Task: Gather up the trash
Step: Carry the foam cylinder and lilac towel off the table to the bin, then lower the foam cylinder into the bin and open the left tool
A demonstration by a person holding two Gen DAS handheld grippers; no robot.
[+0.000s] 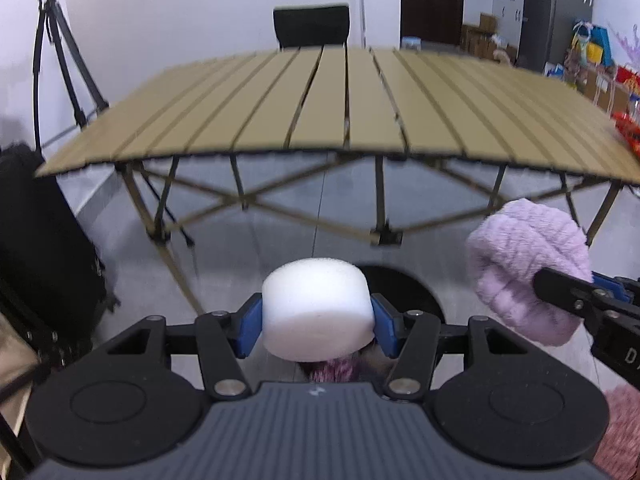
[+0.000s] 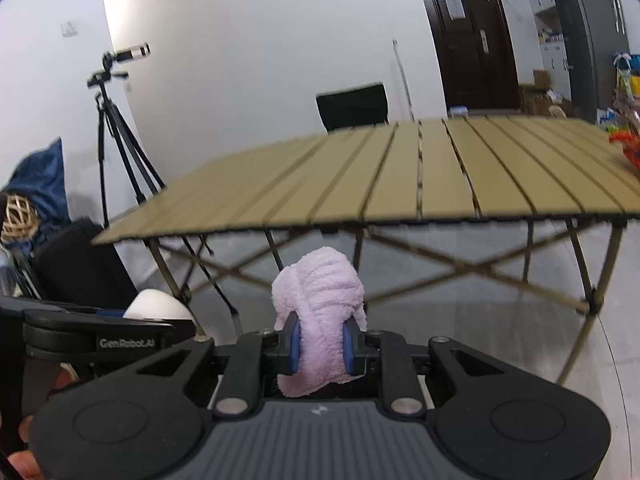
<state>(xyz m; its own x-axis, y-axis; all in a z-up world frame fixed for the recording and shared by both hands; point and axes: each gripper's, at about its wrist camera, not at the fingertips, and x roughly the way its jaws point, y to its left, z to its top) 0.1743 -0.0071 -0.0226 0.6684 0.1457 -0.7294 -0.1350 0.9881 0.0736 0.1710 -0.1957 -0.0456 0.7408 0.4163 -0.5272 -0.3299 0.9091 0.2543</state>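
Foam puck (image 1: 318,309) sits pinched in our left gripper (image 1: 318,326), held in front of the slatted table (image 1: 360,108). Our right gripper (image 2: 321,345) squeezes a pink fuzzy cloth (image 2: 320,300) just beside it

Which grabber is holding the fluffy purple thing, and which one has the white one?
The right gripper pinches the fluffy lilac cloth. The left gripper holds the smooth white foam puck instead.
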